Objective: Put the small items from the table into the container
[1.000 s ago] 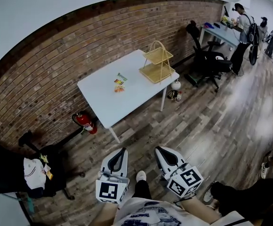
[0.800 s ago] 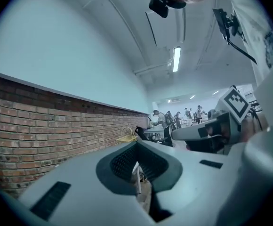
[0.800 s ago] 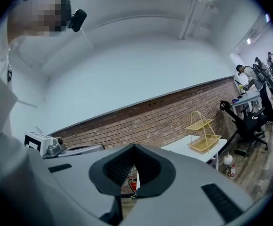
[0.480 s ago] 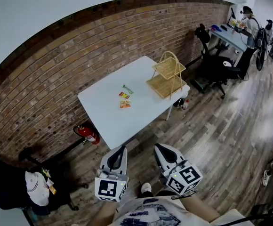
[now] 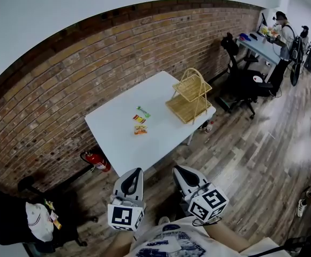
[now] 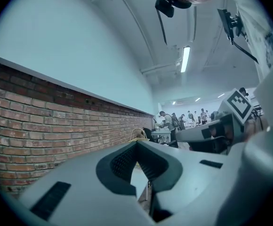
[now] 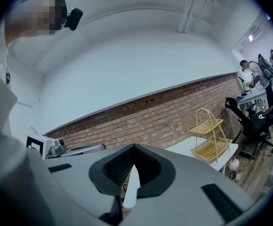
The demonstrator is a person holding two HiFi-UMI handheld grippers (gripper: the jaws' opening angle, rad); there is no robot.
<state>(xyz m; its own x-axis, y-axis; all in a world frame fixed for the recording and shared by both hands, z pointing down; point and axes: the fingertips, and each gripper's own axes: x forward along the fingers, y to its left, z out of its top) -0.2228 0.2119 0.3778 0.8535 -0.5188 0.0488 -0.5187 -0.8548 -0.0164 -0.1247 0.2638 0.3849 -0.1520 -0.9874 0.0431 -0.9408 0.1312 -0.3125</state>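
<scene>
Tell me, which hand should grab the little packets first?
Probably left: the left gripper lines up with the packets, the right gripper nearer the basket. Both are short of the table.

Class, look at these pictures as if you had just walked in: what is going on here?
A person holds a gripper in each hand and stands a little short of a white table. The left gripper and the right gripper are both shut and empty, pointing toward the table. A few small packets lie near the middle of the table. A two-tier wicker basket stands apart from them at the table's right end in the head view. Nothing has been picked up yet, and the basket looks empty.
</scene>
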